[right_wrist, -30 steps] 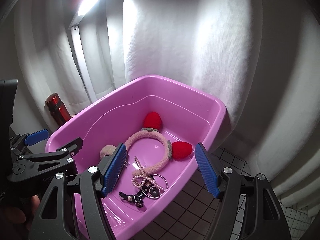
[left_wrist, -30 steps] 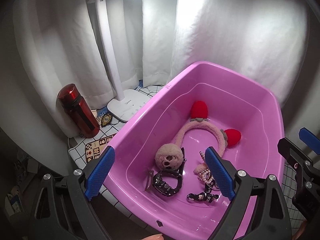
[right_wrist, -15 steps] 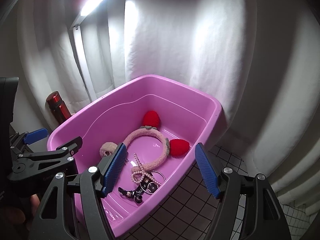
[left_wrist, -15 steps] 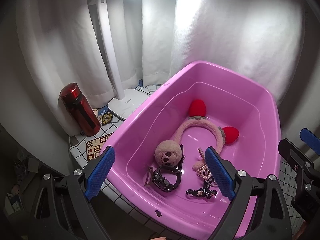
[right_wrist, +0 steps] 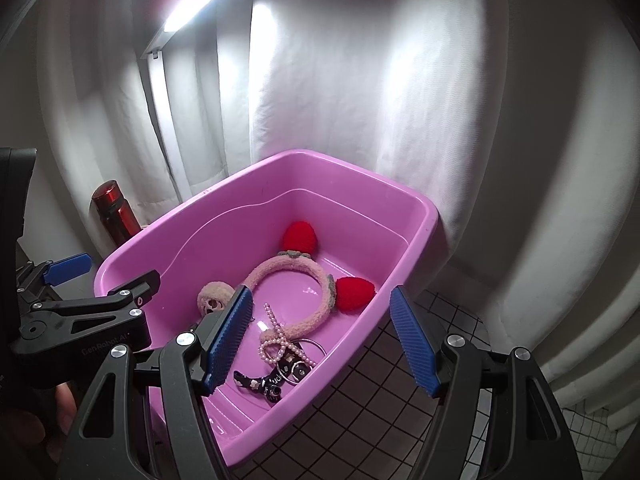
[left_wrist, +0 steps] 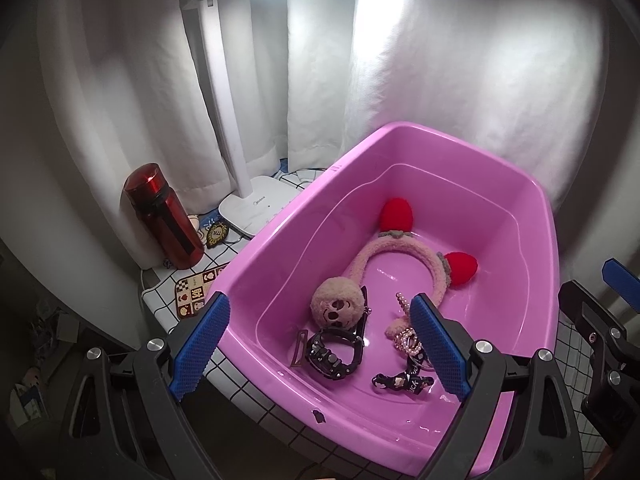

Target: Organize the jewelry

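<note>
A purple plastic tub (left_wrist: 280, 232) (right_wrist: 434, 224) stands on a checked tabletop. In it lie a pink fuzzy headband (left_wrist: 372, 256) (right_wrist: 280, 268) with two red strawberries, a round plush face (left_wrist: 338, 308) (right_wrist: 212, 298), a black watch (left_wrist: 332, 354), a pearl bracelet (left_wrist: 406, 340) (right_wrist: 276, 340) and a black printed strap (left_wrist: 400, 382) (right_wrist: 260, 384). My left gripper (left_wrist: 320, 346) hovers open above the tub's near left corner, holding nothing. My right gripper (right_wrist: 320, 342) hangs open over the near right rim, also with nothing in it. Each gripper shows at the edge of the other's view.
A red bottle (left_wrist: 164, 216) (right_wrist: 114, 212) and a white desk lamp's base (left_wrist: 256, 208) stand left of the tub by the white curtain (left_wrist: 480, 80). A patterned coaster (left_wrist: 196, 288) lies near the table's edge. Checked tabletop (right_wrist: 360, 400) lies right of the tub.
Both views have drawn back a touch, so a little more table shows around the tub. The things in the tub lie as before and both pairs of jaws stand equally wide.
</note>
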`<state>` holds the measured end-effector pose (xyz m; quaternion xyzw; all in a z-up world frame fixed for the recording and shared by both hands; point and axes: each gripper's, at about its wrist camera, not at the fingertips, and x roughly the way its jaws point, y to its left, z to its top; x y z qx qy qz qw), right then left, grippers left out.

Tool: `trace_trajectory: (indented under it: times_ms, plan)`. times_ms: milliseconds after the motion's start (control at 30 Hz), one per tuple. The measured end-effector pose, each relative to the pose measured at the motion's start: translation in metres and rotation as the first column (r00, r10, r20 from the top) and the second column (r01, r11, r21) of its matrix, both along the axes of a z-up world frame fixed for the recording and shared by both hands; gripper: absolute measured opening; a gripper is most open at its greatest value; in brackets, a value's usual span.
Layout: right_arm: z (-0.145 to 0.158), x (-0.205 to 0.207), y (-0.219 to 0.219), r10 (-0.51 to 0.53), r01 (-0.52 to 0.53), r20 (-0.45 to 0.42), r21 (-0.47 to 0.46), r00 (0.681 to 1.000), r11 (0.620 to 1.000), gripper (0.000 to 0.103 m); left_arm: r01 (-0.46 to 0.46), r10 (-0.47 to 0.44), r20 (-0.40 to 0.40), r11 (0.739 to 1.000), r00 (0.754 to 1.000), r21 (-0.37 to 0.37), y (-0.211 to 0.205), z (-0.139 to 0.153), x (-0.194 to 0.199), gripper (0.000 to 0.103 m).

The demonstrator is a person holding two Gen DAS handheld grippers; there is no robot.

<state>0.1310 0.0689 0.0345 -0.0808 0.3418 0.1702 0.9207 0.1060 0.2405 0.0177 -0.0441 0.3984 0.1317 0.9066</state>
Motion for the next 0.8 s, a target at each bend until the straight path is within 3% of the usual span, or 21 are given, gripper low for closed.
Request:
trace_trajectory:
  times_ms: [800]
  plan:
    - [-0.0003,-0.0015,-0.0016,0.007,-0.007,-0.002,-0.001,1.0,1.0,0.068,-0.001,0.001,-0.005,1.0,1.0,-0.005,-0.0026,-0.0006,-0.0026,0.09]
